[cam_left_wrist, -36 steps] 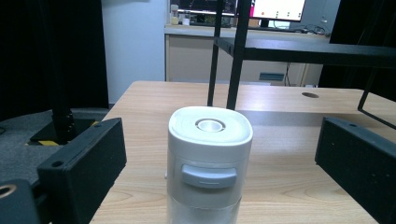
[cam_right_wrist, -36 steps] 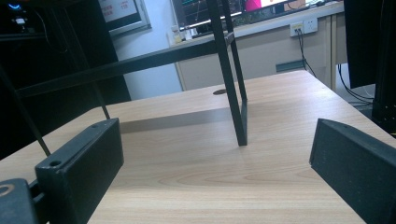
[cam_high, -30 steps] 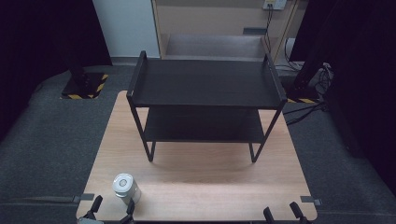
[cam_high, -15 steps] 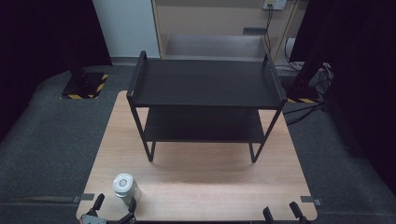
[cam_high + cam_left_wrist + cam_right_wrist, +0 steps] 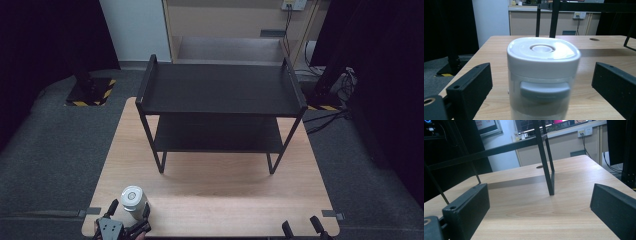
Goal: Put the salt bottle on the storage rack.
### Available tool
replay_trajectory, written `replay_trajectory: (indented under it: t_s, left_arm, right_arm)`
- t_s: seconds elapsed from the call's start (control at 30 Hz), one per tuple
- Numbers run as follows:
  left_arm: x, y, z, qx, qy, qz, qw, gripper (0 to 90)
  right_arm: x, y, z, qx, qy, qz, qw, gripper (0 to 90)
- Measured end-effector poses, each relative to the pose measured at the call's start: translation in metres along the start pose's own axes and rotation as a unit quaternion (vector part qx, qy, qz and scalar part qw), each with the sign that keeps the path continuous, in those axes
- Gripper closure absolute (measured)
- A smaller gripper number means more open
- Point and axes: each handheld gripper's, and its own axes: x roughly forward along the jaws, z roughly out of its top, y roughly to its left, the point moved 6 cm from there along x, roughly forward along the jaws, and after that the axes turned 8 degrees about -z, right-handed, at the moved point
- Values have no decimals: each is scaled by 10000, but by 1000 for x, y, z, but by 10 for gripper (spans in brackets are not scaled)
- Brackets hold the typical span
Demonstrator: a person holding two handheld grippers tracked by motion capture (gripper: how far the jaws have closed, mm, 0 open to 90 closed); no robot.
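Upright canister (image 5: 543, 80); lid (image 5: 543, 50) upward

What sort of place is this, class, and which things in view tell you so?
Probably a lab or workshop set up for recording, not a home. A lone wooden table stands on grey carpet among dark curtains, bearing a black two-tier rack and a white-lidded canister; hazard-striped stand bases and trailing cables flank it.

dim room, table lit, near canister (image 5: 543, 80) blurred

Wooden table (image 5: 215, 195): black two-tier rack (image 5: 220, 95) mid-back, white-lidded canister (image 5: 133, 201) front-left corner.
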Motion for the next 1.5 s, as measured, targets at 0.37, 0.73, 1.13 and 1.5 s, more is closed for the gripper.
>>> replay_trajectory:
  t_s: [0.37,0.73,1.13,1.5]
  left_arm:
    - [12,12,-3,-30,59,-185,9998,115]
    - [10,15,-1,-13,65,-305,9995,299]
    - [-6,-5,56,-24,-71,-470,9989,300]
    - [-1,-32,108,38,-266,-743,9969,300]
  right_arm:
    - [1,0,0,3,26,-41,10000,26]
    - [2,1,1,-35,16,-46,10000,26]
    - [2,5,6,-78,-49,10,10000,27]
    - [-1,5,9,-67,-99,-14,9999,27]
